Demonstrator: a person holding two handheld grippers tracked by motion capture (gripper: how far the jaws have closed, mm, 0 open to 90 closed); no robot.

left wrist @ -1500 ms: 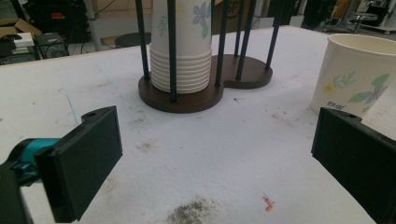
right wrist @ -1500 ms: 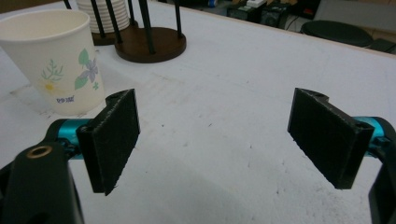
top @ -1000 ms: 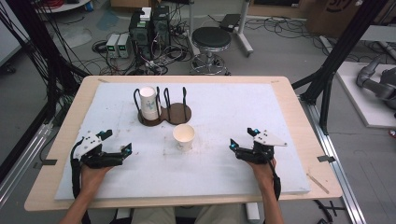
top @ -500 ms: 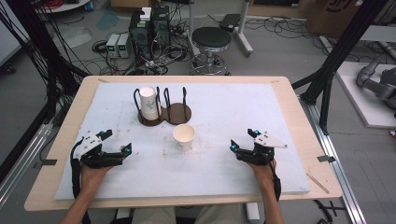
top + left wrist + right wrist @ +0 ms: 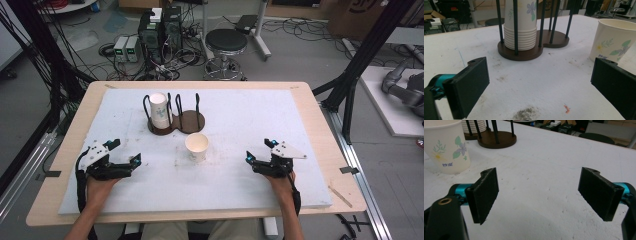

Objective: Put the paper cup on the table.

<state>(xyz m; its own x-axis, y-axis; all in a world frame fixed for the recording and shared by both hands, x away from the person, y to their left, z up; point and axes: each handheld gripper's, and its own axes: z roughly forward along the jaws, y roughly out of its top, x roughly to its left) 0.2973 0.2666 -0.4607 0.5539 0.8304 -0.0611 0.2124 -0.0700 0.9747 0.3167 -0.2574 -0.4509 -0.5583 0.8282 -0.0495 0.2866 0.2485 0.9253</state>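
Observation:
A single white paper cup [image 5: 197, 146] with a flower print stands upright on the white mat, near the middle; it is also the cup [image 5: 615, 41] at the right of the left gripper view and the cup [image 5: 446, 146] at the upper left of the right gripper view. Behind it a dark wooden holder [image 5: 176, 121] with thin rods keeps a stack of cups [image 5: 159, 110] in its left ring; its right ring is empty. My left gripper [image 5: 125, 154] rests open at the front left, my right gripper [image 5: 258, 151] open at the front right, both with nothing between the jaws.
The white mat [image 5: 240, 115] covers a wooden table [image 5: 310, 107]. Beyond the far edge stand a round stool [image 5: 226, 42], electronics boxes [image 5: 160, 27] and loose cables on the floor. Dark frame posts [image 5: 362, 60] rise at the right.

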